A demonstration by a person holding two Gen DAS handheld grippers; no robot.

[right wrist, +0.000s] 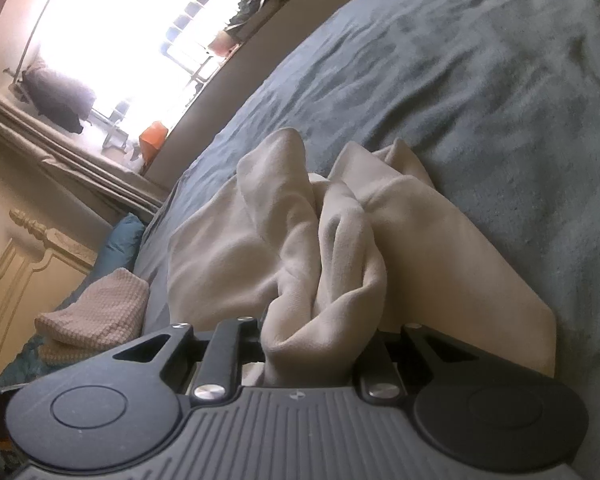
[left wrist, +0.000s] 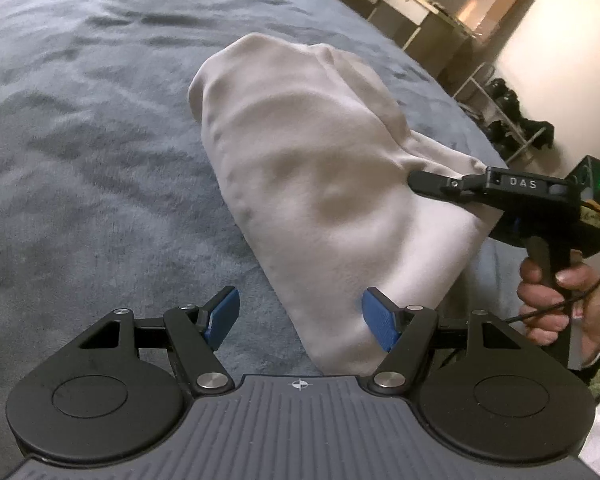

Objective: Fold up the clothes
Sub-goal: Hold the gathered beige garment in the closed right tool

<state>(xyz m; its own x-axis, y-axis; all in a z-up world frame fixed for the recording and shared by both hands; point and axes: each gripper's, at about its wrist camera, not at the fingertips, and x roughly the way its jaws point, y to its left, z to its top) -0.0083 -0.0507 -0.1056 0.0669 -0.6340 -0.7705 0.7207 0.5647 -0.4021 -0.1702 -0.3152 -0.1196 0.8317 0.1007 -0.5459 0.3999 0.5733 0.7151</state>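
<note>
A cream garment (left wrist: 312,184) lies in a long, rumpled heap on the blue-grey blanket (left wrist: 80,140). My left gripper (left wrist: 302,318) hovers open over the garment's near end; its right blue pad (left wrist: 380,322) lies against the cloth, and its left pad (left wrist: 224,316) is over bare blanket. At the garment's right edge, a hand (left wrist: 560,300) holds my right gripper (left wrist: 432,184), which is shut on the cloth. In the right wrist view a thick bunch of the garment (right wrist: 332,248) rises out of that gripper (right wrist: 320,344) and hides the fingertips.
A folded waffle-knit cloth (right wrist: 96,312) and a teal pillow (right wrist: 120,240) lie by the carved headboard (right wrist: 20,264). A bright window (right wrist: 140,40) is beyond the bed. Shelves (left wrist: 420,4) and a rack with dark items (left wrist: 512,120) stand past the bed's far right edge.
</note>
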